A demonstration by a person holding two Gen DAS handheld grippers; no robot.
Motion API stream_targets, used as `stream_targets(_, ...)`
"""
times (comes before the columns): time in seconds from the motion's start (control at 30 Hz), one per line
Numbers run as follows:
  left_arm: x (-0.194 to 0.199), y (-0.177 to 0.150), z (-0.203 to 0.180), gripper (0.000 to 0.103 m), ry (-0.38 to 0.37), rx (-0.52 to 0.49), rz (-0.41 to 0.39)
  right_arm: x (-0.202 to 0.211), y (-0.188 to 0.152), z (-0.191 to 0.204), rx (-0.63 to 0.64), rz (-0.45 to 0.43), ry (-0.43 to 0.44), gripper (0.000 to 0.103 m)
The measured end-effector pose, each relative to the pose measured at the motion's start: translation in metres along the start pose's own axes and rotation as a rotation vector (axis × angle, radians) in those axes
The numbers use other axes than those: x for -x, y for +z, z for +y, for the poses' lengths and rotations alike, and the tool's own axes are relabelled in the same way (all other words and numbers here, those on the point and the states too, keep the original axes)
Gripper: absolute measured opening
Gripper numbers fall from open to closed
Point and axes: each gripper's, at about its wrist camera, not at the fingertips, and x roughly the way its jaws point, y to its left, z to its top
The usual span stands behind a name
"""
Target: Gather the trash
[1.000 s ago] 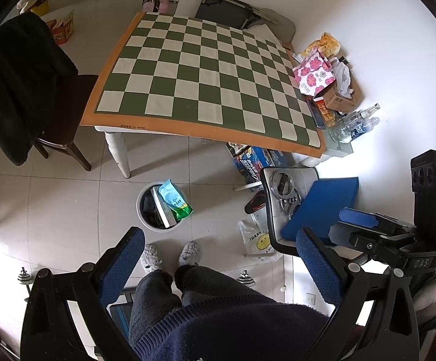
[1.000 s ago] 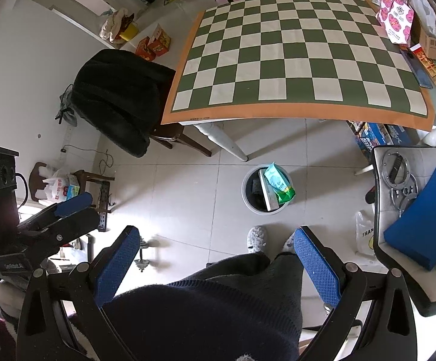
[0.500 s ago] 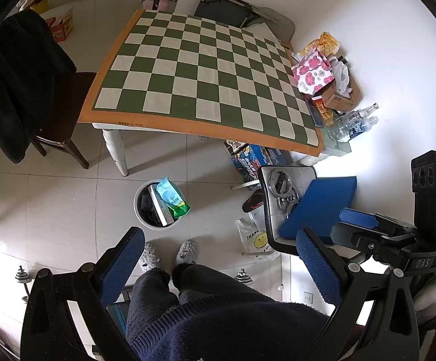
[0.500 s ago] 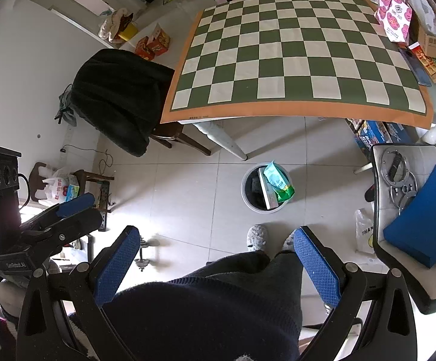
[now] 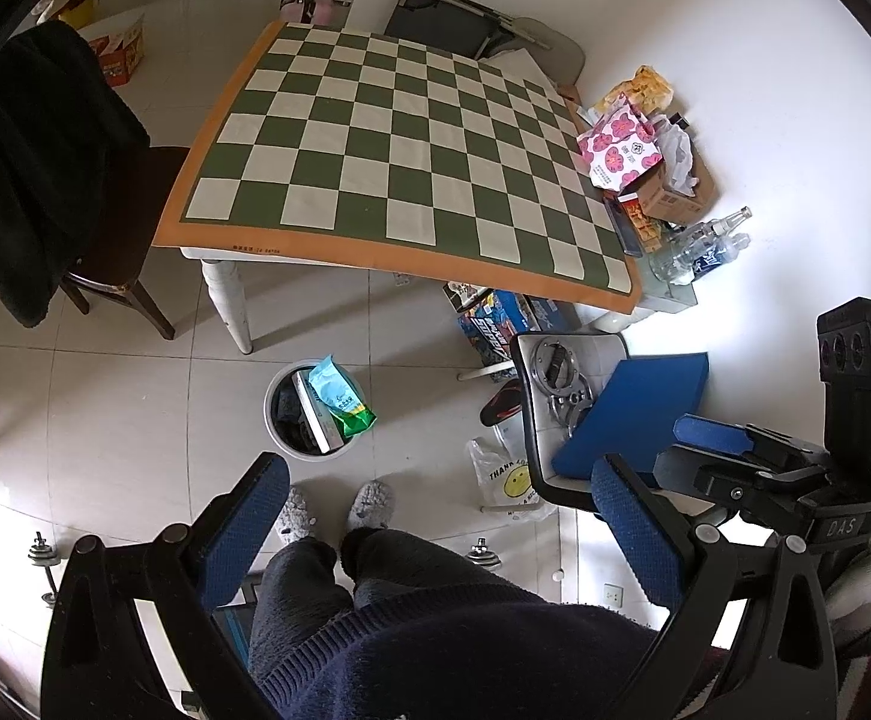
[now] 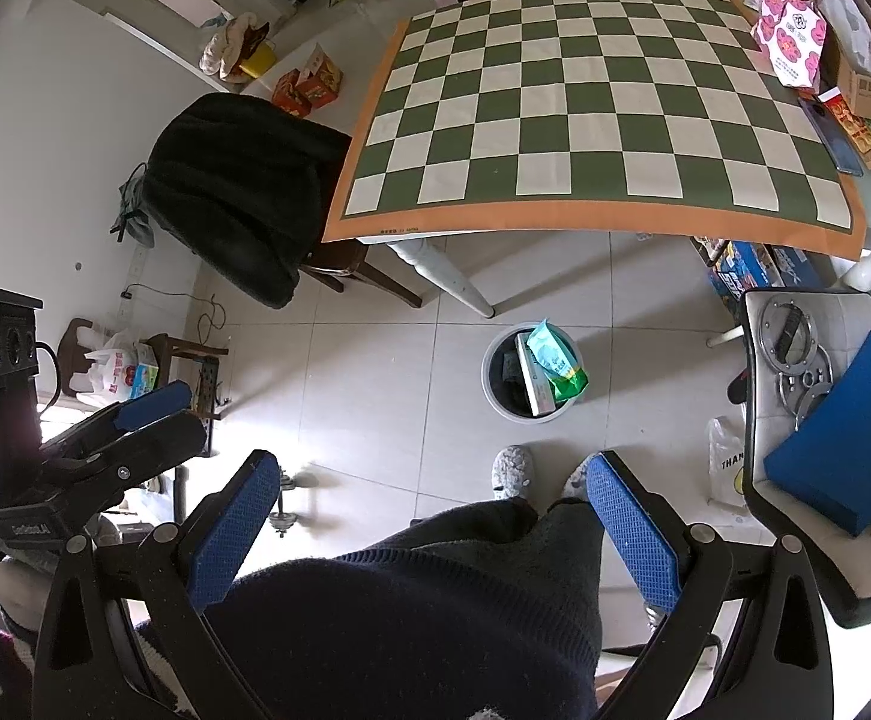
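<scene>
Both spread wide and empty, left gripper (image 5: 441, 516) and right gripper (image 6: 435, 516), high above trash bin (image 5: 276, 420) holding green packet (image 5: 339, 399).

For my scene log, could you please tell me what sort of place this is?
Most likely a lived-in home dining room: a table under a checkered cloth, a wooden chair draped with a dark coat, and a waste bin on tiled floor.

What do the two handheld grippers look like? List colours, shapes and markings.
Left gripper and right gripper: black angular frames with visible bolts, two long fingers faced with blue textured pads. Each carries a black camera box; white lettering marks the bodies.
</scene>
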Motion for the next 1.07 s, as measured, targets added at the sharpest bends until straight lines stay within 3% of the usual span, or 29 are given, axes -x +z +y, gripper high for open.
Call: stream_targets(1.07,0.005,0.003,-0.008,0.103,0.005,0.005,-0.017,0.007,-0.006,-0.005,0.009,-0.001,0.002,0.103)
